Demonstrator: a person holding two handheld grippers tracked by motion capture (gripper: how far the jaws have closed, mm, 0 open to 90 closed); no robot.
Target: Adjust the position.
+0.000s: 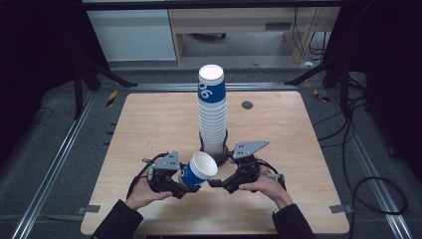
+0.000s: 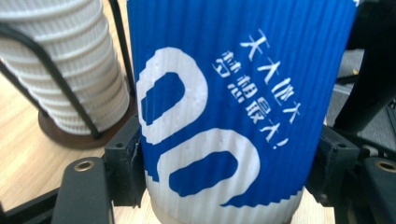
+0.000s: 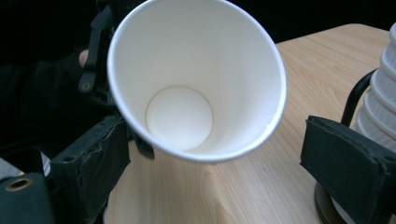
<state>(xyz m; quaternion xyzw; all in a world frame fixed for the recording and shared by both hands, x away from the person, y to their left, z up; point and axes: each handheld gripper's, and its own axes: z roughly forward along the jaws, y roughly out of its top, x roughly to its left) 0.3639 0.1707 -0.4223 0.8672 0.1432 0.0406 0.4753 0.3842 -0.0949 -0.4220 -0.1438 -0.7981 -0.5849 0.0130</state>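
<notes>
High view: at 6 o'clock of the cup stack [image 1: 212, 107], left hand-held gripper [image 1: 175, 183] is clamped on a tilted paper cup [image 1: 198, 169]; right hand-held gripper [image 1: 219, 180] gapes. Light, crushable; grip its ribbed sleeve gently.

Dim, dark surroundings; soft, blurry close-ups

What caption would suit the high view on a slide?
Left gripper holds a tilted blue-and-white paper cup near the tall cup stack; right gripper open beside it.
</notes>
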